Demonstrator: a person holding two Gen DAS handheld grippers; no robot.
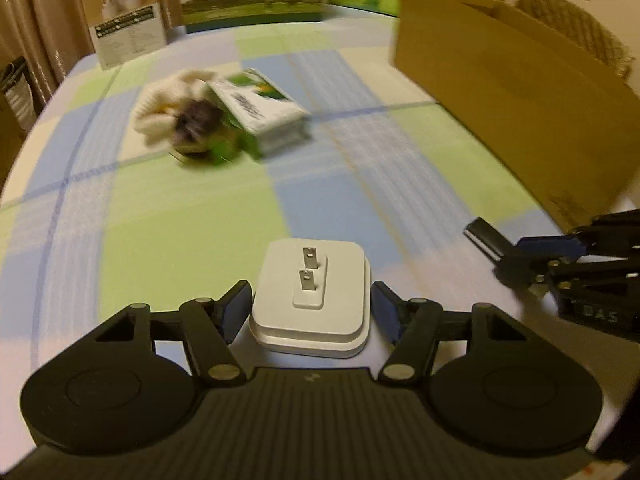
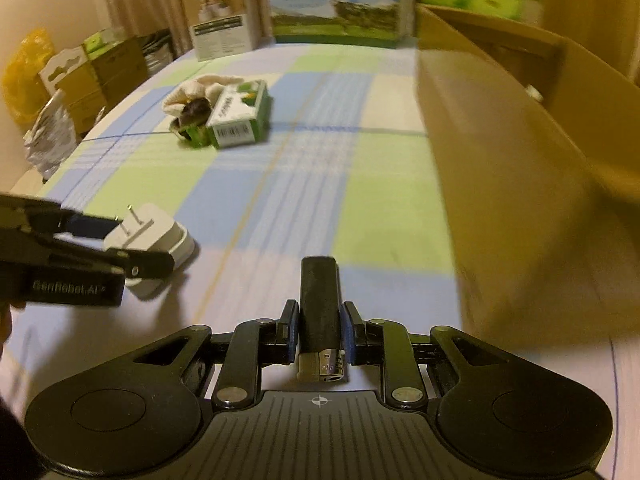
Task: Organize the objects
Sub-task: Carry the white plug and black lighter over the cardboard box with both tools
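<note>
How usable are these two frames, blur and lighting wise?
Left wrist view: white charger sharp between the left gripper fingers, green box and toy smeared by motion. Right wrist view: black lighter crisp in the right gripper, cardboard box streaked. Both: warm yellow cast, fisheye bending.

Checked tablecloth [image 1: 168, 208], beige curtains [image 1: 48, 8], wicker chair [image 1: 576, 28]

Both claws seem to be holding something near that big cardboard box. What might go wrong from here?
The left gripper grips the white plug adapter only at its edges, so it may slip. The right gripper pinches the black lighter near its metal end, so it might pivot or drop. The cardboard box has a tall wall close by; either item may hit it.
</note>
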